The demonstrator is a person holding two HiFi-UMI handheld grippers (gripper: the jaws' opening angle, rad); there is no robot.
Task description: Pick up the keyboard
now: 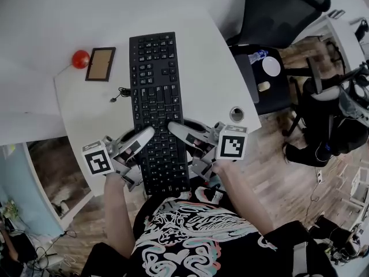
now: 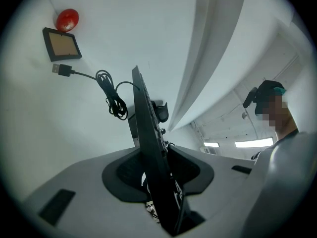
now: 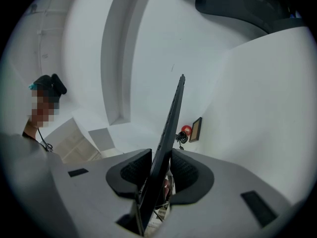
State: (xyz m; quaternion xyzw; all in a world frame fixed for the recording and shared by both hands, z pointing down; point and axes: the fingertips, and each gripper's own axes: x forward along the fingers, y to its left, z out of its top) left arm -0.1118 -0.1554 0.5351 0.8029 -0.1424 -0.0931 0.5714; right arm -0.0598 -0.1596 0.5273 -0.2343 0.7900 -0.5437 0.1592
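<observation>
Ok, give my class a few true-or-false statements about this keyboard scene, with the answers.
1. The keyboard sits between the jaws of both the left gripper and the right gripper. True.
2. In the head view, the red ball lies right of the keyboard. False: it lies left of it, beside the small frame.
3. The black cable is plugged in. False: its USB plug lies loose on the table.
4. A black office chair shows at the head view's upper right. True.
</observation>
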